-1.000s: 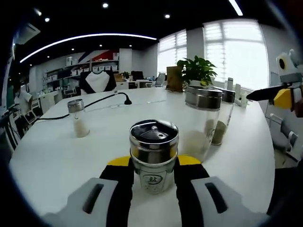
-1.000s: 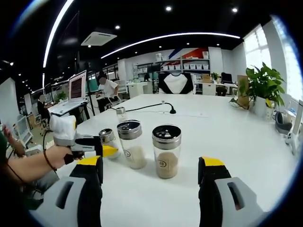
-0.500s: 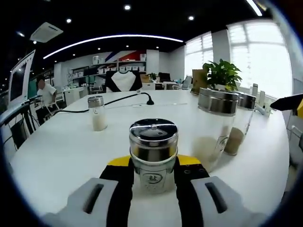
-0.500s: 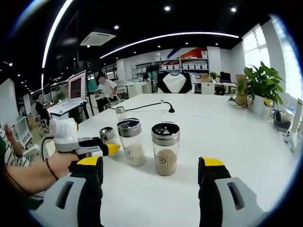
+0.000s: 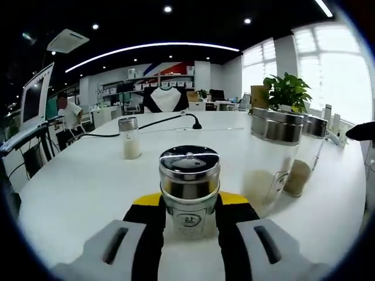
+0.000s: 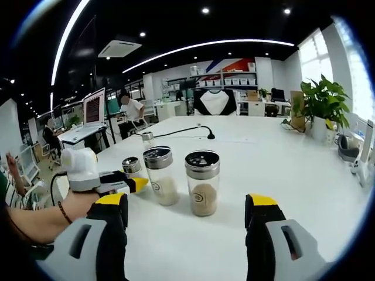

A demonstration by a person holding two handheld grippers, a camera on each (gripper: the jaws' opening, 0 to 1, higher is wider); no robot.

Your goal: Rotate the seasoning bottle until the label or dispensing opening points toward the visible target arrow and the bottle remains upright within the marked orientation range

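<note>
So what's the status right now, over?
Left gripper shut on small seasoning bottle, upright. Right gripper open, empty. Two taller shakers close beside.

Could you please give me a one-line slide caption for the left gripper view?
Left hand-held gripper clamps a small upright shaker on the white table, beside two taller jars.

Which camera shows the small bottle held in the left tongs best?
The left gripper view: the small bottle sits close between those tongs, lid and label facing the camera. In the right gripper view it is small and partly hidden.
</note>
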